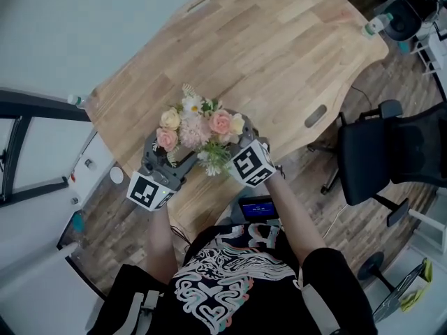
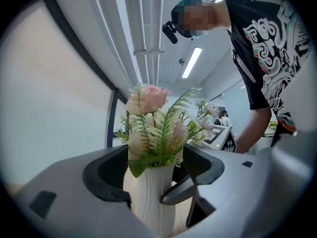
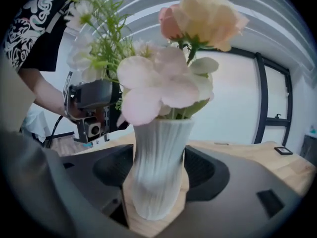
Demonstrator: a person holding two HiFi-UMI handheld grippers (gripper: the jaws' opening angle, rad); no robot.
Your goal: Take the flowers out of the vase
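At near edge of table (image 1: 279, 54), white ribbed vase (image 3: 157, 148) with flowers (image 1: 199, 128) is flanked by left gripper (image 2: 154, 175) and right gripper (image 3: 159, 172). Both jaw pairs are spread, unclenched. Vase is hidden under blooms in head view.

There is one vase (image 3: 157, 167), one bunch of flowers (image 1: 200, 128), one table (image 1: 279, 54) and one chair (image 1: 380, 152). There are two grippers: left gripper (image 2: 153, 175) and right gripper (image 3: 161, 170).
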